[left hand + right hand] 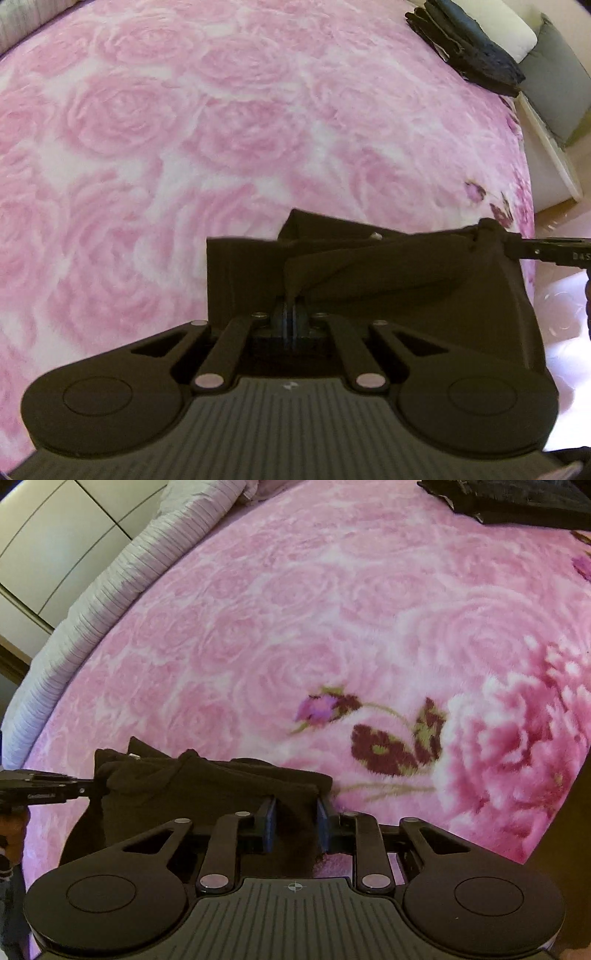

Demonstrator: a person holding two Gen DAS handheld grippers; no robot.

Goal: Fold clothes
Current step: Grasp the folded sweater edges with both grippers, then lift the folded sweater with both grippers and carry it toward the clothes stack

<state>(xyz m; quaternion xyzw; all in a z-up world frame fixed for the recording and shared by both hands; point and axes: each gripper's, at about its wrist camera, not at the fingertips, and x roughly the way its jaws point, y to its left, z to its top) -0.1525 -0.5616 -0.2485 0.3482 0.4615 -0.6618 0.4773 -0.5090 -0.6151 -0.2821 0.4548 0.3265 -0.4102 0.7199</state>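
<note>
A black garment (369, 280) lies bunched on the pink rose blanket (221, 129), near its front edge. My left gripper (290, 306) is shut on a raised fold of it, and the cloth is pinched thin between the pads. My right gripper (506, 247) comes in from the right edge of the left wrist view and holds the garment's far corner. In the right wrist view the garment (207, 786) fills the gap between the right gripper's (296, 819) pads, a thick bunch of cloth. The left gripper (88, 786) grips the other end there.
A stack of folded dark clothes (469, 48) sits at the blanket's far corner, by a white pillow (506, 33) and a grey cushion (557, 92). Striped pale bedding (92, 602) borders the blanket's left side, with cabinet doors (55, 535) behind it. A hand (14, 830) shows at the left edge.
</note>
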